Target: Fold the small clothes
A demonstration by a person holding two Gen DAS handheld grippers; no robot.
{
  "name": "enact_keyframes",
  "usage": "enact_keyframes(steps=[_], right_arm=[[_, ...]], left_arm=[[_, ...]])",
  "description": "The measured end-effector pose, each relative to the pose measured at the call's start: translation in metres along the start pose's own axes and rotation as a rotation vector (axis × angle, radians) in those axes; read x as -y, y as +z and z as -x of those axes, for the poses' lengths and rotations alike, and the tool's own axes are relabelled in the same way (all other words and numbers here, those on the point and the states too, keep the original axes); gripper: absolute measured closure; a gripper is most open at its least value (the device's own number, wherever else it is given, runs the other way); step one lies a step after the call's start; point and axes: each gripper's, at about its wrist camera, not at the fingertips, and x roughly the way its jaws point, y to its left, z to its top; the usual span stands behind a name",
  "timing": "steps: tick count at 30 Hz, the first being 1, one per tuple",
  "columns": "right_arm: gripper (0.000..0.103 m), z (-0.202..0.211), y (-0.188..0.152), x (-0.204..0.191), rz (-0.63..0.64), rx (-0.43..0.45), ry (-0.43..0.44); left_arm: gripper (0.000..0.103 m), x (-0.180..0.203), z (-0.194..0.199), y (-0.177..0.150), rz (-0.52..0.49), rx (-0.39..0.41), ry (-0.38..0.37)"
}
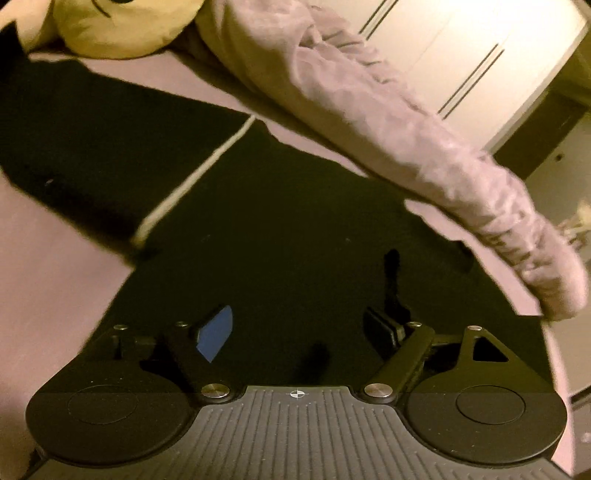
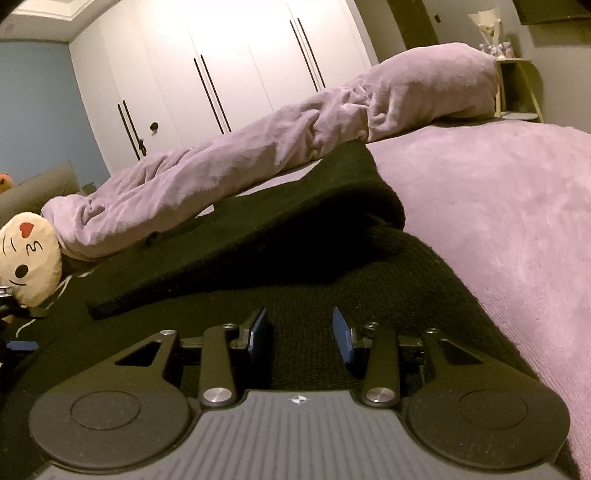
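Observation:
A black knit garment (image 1: 258, 221) with a white drawstring (image 1: 192, 177) lies spread on the purple bed. In the left wrist view my left gripper (image 1: 299, 328) is open just above the cloth, with nothing between its blue-padded fingers. In the right wrist view the same garment (image 2: 314, 280) lies flat with one part folded over itself (image 2: 258, 236). My right gripper (image 2: 299, 332) is open and low over the cloth, empty. The left gripper shows a little at the left edge of the right wrist view (image 2: 14, 332).
A rolled purple blanket (image 2: 277, 147) lies along the far side of the bed (image 2: 498, 221). A cream plush toy (image 2: 29, 254) sits at the garment's far end, also in the left wrist view (image 1: 122, 26). White wardrobe doors (image 2: 221, 66) stand behind. A small side shelf (image 2: 517, 88) stands right.

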Motion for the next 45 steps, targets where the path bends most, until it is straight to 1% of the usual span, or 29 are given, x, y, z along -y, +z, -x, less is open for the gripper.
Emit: enact_keyframes(steps=[2, 3, 5, 6, 8, 9, 10, 12, 13, 14, 15, 16, 18, 21, 22, 23, 24, 25, 27, 29, 30, 32, 34, 36, 37, 39, 42, 45], right_arm=[[0.064, 0.0, 0.001, -0.001, 0.009, -0.004, -0.006], [0.063, 0.0, 0.001, -0.002, 0.015, -0.005, -0.009], [0.063, -0.001, 0.0, -0.004, 0.025, -0.007, -0.016], [0.063, -0.002, 0.0, -0.005, 0.031, -0.007, -0.02], [0.062, -0.002, 0.0, -0.006, 0.045, -0.008, -0.03], [0.062, -0.003, -0.001, -0.007, 0.05, -0.009, -0.032], [0.062, -0.003, -0.001, -0.007, 0.052, -0.009, -0.034], [0.062, -0.003, -0.001, -0.007, 0.055, -0.008, -0.035], [0.062, -0.003, -0.001, -0.007, 0.057, -0.009, -0.036], [0.062, -0.003, -0.001, -0.008, 0.06, -0.009, -0.037], [0.062, -0.004, -0.001, -0.008, 0.061, -0.009, -0.038], [0.062, -0.004, 0.0, -0.008, 0.064, -0.01, -0.041], [0.061, -0.005, 0.0, -0.01, 0.072, -0.011, -0.048], [0.061, -0.006, 0.0, -0.012, 0.083, -0.016, -0.056], [0.061, -0.006, 0.0, -0.012, 0.087, -0.016, -0.058], [0.061, -0.006, -0.001, -0.013, 0.089, -0.016, -0.06], [0.061, -0.006, -0.001, -0.013, 0.092, -0.017, -0.062], [0.061, -0.006, -0.001, -0.014, 0.095, -0.017, -0.065], [0.061, -0.006, -0.001, -0.015, 0.105, -0.018, -0.073], [0.061, -0.007, -0.001, -0.017, 0.114, -0.02, -0.079], [0.061, -0.008, -0.001, -0.016, 0.116, -0.021, -0.08], [0.061, -0.007, -0.001, -0.017, 0.118, -0.021, -0.082], [0.06, -0.008, -0.001, -0.017, 0.122, -0.02, -0.085], [0.06, -0.008, -0.001, -0.017, 0.124, -0.02, -0.086], [0.06, -0.008, -0.001, -0.018, 0.125, -0.021, -0.087], [0.06, -0.007, -0.001, -0.017, 0.126, -0.02, -0.086], [0.06, -0.007, -0.002, -0.017, 0.122, -0.018, -0.083], [0.06, -0.007, -0.001, -0.016, 0.117, -0.017, -0.078]], left_arm=[[0.012, -0.009, 0.011, 0.0, 0.012, 0.007, -0.033], [0.006, -0.014, 0.017, 0.001, 0.021, 0.022, -0.043], [0.006, -0.031, 0.029, 0.004, 0.055, 0.068, -0.055], [0.006, -0.042, 0.032, 0.007, 0.089, 0.077, -0.063], [0.007, -0.071, 0.039, 0.013, 0.191, 0.095, -0.133], [0.007, -0.085, 0.043, 0.016, 0.245, 0.118, -0.124], [0.007, -0.101, 0.049, 0.021, 0.299, 0.15, -0.099], [0.007, -0.133, 0.059, 0.029, 0.384, 0.22, -0.118], [0.007, -0.149, 0.062, 0.033, 0.434, 0.244, -0.109], [0.007, -0.164, 0.063, 0.039, 0.473, 0.254, -0.074], [0.009, -0.176, 0.062, 0.044, 0.503, 0.257, -0.041], [0.016, -0.187, 0.06, 0.049, 0.531, 0.253, -0.022], [0.02, -0.205, 0.058, 0.057, 0.586, 0.247, -0.04], [0.021, -0.208, 0.053, 0.072, 0.599, 0.256, -0.065], [0.025, -0.209, 0.049, 0.075, 0.613, 0.254, -0.071], [0.026, -0.214, 0.043, 0.076, 0.641, 0.248, -0.088], [0.032, -0.22, 0.038, 0.075, 0.674, 0.247, -0.1], [0.041, -0.224, 0.034, 0.074, 0.704, 0.256, -0.108], [0.049, -0.232, 0.03, 0.076, 0.746, 0.266, -0.136], [0.052, -0.242, 0.028, 0.076, 0.79, 0.277, -0.176], [0.058, -0.246, 0.027, 0.078, 0.803, 0.279, -0.175], [0.065, -0.251, 0.024, 0.08, 0.807, 0.273, -0.167], [0.083, -0.254, 0.022, 0.084, 0.808, 0.266, -0.161], [0.088, -0.254, 0.017, 0.089, 0.799, 0.241, -0.116], [0.089, -0.251, 0.016, 0.092, 0.775, 0.233, -0.095], [0.089, -0.24, 0.019, 0.096, 0.702, 0.23, -0.039], [0.09, -0.215, 0.029, 0.108, 0.549, 0.245, 0.031], [0.091, -0.176, 0.043, 0.122, 0.386, 0.28, 0.044]])
